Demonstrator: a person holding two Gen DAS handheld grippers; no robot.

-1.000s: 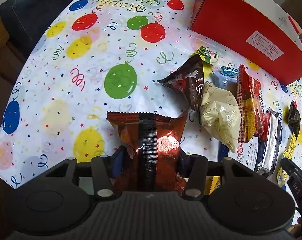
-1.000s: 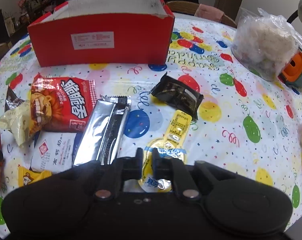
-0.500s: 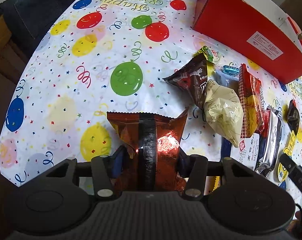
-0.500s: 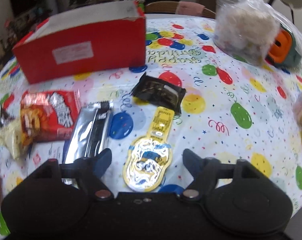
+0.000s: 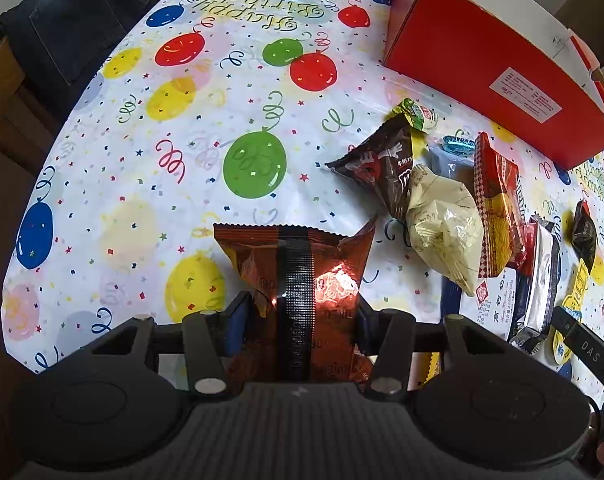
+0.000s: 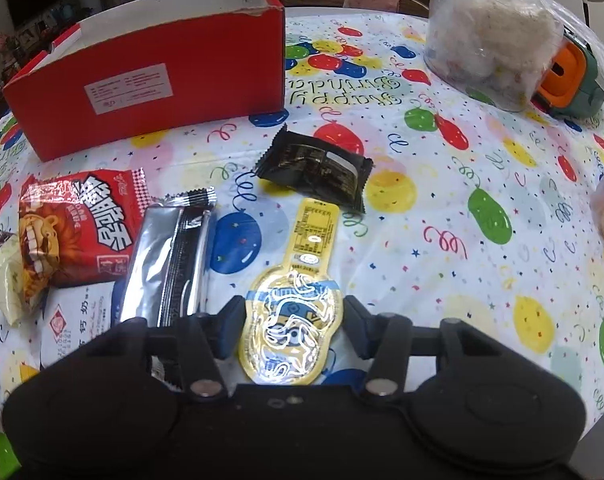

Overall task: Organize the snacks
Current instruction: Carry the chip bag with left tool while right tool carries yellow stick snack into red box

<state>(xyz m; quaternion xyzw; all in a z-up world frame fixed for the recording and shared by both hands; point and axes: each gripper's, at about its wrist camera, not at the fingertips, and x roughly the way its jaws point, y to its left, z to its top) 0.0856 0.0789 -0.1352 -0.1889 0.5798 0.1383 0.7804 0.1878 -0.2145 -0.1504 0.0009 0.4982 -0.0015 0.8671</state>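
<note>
My left gripper [image 5: 298, 312] is shut on a shiny orange-brown snack bag [image 5: 294, 256], which stands upright between the pads above the balloon-print tablecloth [image 5: 162, 140]. In the right wrist view, my right gripper [image 6: 294, 320] is closing around a yellow, paddle-shaped snack pack [image 6: 316, 224] that lies flat on the cloth. The pads stand at its round end on both sides and do not visibly squeeze it. A red cardboard box [image 6: 150, 80] with an open top stands at the far side; the same red box [image 5: 482, 64] shows in the left wrist view.
Loose snacks lie near the box: a brown chocolate bag [image 5: 382, 168], a pale bag [image 5: 442, 220], a red bag [image 6: 74, 220], a silver packet [image 6: 170, 256], a black packet [image 6: 314, 168]. A clear bag of white stuff [image 6: 490, 28] sits far right. The table edge [image 5: 34, 208] curves at left.
My right gripper was shut above the yellow pack, opened wide, and its jaws have now come in around the pack's round end. The left gripper and its bag have kept still.
</note>
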